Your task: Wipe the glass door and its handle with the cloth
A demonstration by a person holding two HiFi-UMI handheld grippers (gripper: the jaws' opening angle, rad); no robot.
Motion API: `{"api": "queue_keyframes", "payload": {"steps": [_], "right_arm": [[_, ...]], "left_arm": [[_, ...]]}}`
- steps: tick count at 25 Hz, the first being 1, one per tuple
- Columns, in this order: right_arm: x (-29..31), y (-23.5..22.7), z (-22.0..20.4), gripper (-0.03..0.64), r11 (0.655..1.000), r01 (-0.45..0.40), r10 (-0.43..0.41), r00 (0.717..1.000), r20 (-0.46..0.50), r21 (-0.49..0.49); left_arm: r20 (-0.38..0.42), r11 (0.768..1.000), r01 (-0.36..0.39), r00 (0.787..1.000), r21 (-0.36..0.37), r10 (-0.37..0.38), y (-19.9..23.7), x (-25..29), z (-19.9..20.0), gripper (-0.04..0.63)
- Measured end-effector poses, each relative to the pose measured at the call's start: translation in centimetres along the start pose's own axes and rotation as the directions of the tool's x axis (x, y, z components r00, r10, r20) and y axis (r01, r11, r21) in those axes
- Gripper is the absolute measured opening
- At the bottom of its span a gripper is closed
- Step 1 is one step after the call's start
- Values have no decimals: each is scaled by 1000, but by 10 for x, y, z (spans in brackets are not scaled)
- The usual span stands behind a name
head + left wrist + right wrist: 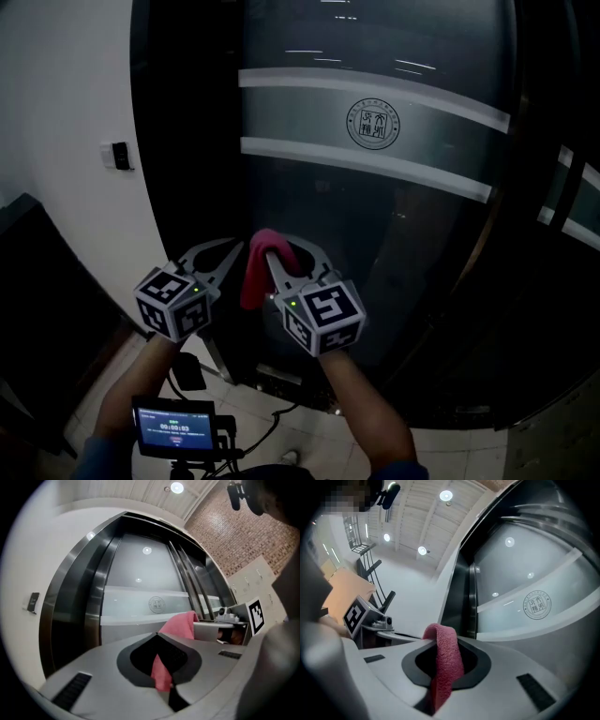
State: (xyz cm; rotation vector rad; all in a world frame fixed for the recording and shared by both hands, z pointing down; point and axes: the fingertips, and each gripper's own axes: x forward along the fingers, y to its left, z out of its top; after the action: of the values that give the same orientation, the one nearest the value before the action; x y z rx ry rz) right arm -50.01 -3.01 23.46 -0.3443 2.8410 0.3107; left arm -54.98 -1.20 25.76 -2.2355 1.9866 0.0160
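In front of the glass door [375, 216], both claws hover side by side, close to the pane but, as far as we can see, not on it. We judge the task to be at its start or in a pause. The cloth [446, 663] is in hand, yet no view shows it pressed to the glass. The pane carries no streak or wet patch that would tell us which part has been wiped. So we count the whole door as left to do, and the handle too; we cannot pick out a handle with any certainty here.

The right claw [443, 638] is closed on the cloth: the fabric folds over its tips and hangs below them in a narrow tail. The left claw [157, 633] has its jaws together at the tips, just beside the cloth. A pink strip shows in the hollow behind those tips. We take it for the hanging tail seen through the gap, not a second grip, though we cannot be sure.

The cloth is a deep pink, nubbly terry, bunched into a thick fold rather than spread flat. The door is dark and glossy, mirrors ceiling lights, and bears two pale frosted bands [300, 86] with a round seal [373, 125] between them.
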Motion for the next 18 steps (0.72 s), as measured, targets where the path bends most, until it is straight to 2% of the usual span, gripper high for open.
{"api": "queue_keyframes", "payload": {"steps": [5,11,15,18], "right_arm": [[82,-51,5,31,999,-40,40,999,7,-31],[175,-88,25,31,997,-69,70,997,19,-46],[241,-102,48,31,992,-66,68,998,13,-108],[289,-121,72,31,996,-34,36,999,23,-84]], "left_arm": [[5,999,-43,999,-25,43,68,58,27,8],[34,996,-80,996,-35,81,131,104,49,7],[80,997,-70,994,-33,72,165,127,68,6],[93,999,-33,995,-32,36,188,142,80,6]]}}
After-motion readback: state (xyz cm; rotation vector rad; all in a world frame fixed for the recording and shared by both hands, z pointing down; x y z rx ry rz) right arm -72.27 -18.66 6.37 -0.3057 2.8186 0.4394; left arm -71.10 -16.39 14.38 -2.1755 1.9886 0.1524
